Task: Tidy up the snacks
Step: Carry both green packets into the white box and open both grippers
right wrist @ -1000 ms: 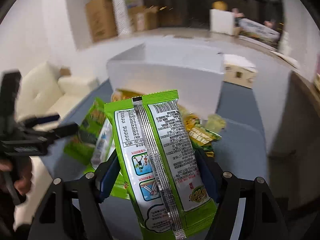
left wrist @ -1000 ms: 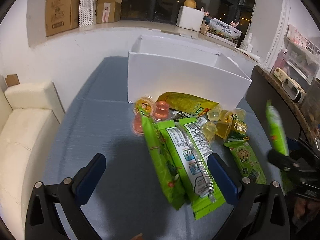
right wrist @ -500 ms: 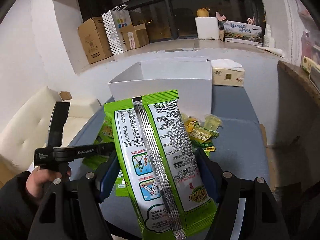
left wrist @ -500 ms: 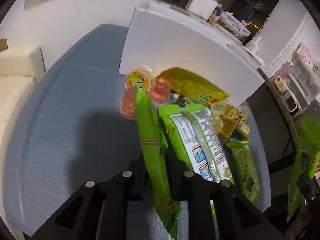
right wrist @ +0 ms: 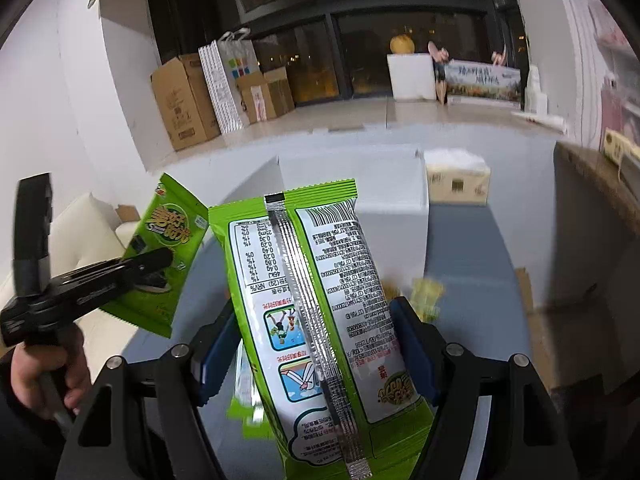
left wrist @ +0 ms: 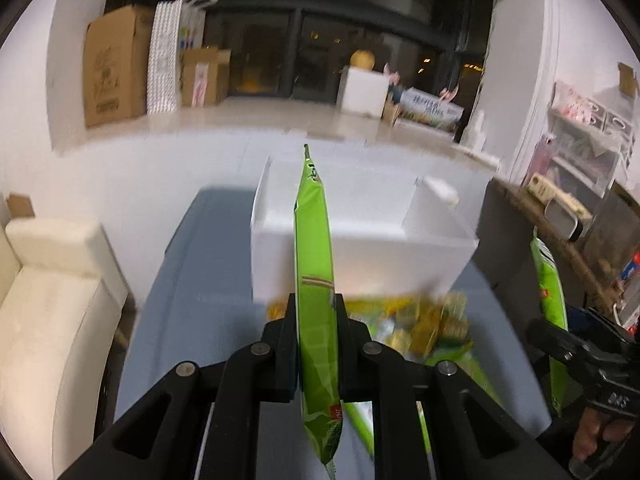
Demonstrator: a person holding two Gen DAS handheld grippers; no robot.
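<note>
Both hands carry a green snack packet above the grey counter (left wrist: 192, 280), with the white box (left wrist: 360, 256) ahead at twelve o'clock in each wrist view. The left tongs (left wrist: 316, 344) are clamped on a narrow green packet (left wrist: 314, 264), seen edge-on and standing upright between the pads; their jaws have just been closing onto it. The right tongs (right wrist: 316, 356) grip a second green packet (right wrist: 316, 300) across its width, printed back and silver seam facing the camera. In the right wrist view the left tongs appear at nine o'clock, pinching their packet flat, with the person's hand (right wrist: 44, 372) on the grip below. Judged step: transfer of both packets to the box. To do it well, each packet's lower end should clear the box's near wall before the tongs go down, and the packets should enter one after the other so the two tools do not meet over the opening; the left packet, held near its lower end, is likely to sway, so a slow, level carry suits it. Release belongs low inside the box, packets lying flat, side by side. Count: two green packets held, one per tongs; one white box; one further green packet (left wrist: 452, 364) visible on the counter, and a blurred heap of yellow snacks (left wrist: 424, 320) near the box front, too smeared to count.
</note>
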